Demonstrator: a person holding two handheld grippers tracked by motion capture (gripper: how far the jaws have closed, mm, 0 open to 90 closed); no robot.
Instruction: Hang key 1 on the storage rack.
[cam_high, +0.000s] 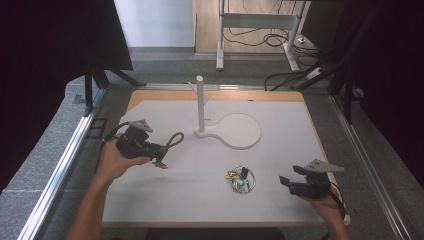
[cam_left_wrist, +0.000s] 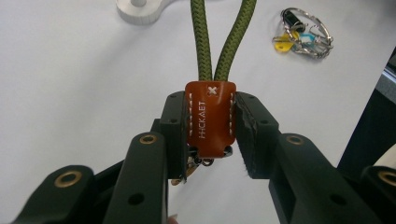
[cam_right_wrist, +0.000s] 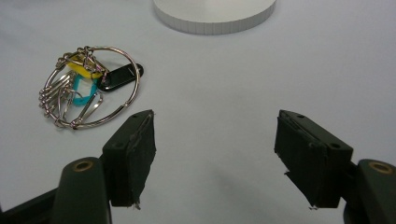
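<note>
- The left gripper (cam_high: 161, 151) has its fingers (cam_left_wrist: 173, 126) closed on the brown leather tag (cam_left_wrist: 210, 117) of a green cord (cam_left_wrist: 201, 42), above the left part of the tabletop (cam_high: 280, 135).
- In the left gripper view, the cord loop runs out of the top edge, so its far end is cut off. Small metal parts under the tag are half hidden between the fingers and hard to make out.
- In the high view, the cord (cam_high: 175, 138) shows as a small dark loop, and the tag is too small to read.
- The right gripper (cam_high: 286, 184) is near the front right edge, its fingers (cam_right_wrist: 133, 149) wide open with nothing between them.
- A key ring (cam_high: 241, 179) lies on the tabletop between the two grippers, well apart from both.
- The white stand (cam_high: 201, 107) with its round base (cam_high: 241, 131) is at the back centre; the base is cut off in both gripper views.
- The tabletop between stand, key ring and grippers is bare.
</note>
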